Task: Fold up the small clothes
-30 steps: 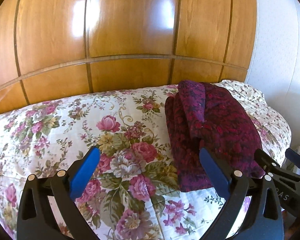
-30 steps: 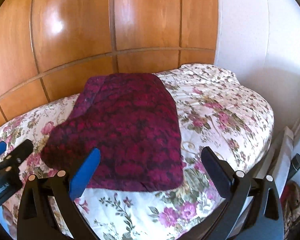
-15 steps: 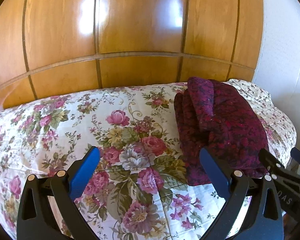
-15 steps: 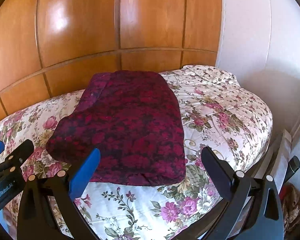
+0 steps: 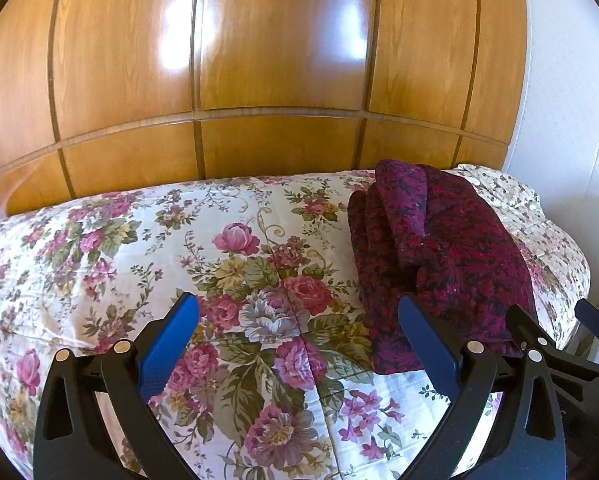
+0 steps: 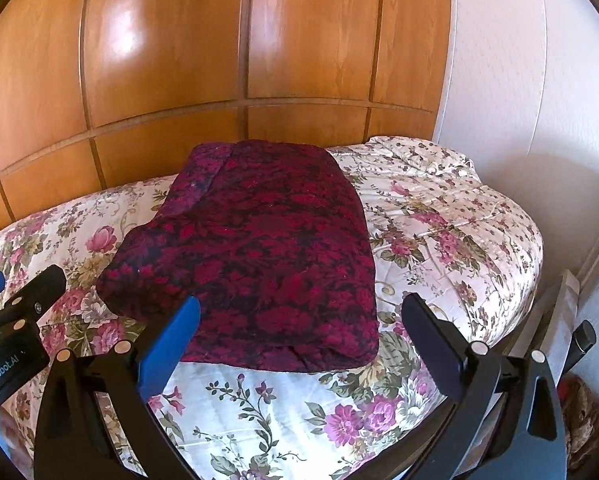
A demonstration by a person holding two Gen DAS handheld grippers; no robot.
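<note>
A dark red patterned garment (image 6: 259,256) lies folded into a thick rectangle on the floral bedspread (image 6: 439,216). In the left wrist view the garment (image 5: 439,256) lies at the right, with a narrow folded strip on top at its far end. My left gripper (image 5: 299,328) is open and empty, held above the bedspread to the left of the garment. My right gripper (image 6: 299,328) is open and empty, held just short of the garment's near edge. Each gripper shows at the edge of the other's view.
A glossy wooden panelled wall (image 5: 279,60) stands right behind the bed. A white wall (image 6: 519,80) is on the right. The bed's right edge drops off near a white object (image 6: 563,320) beside it. Bare bedspread (image 5: 139,240) lies to the left of the garment.
Both grippers have drawn back and risen a little from the bed, so more bedspread shows in front of the garment. The garment has not moved. Both stay open.
</note>
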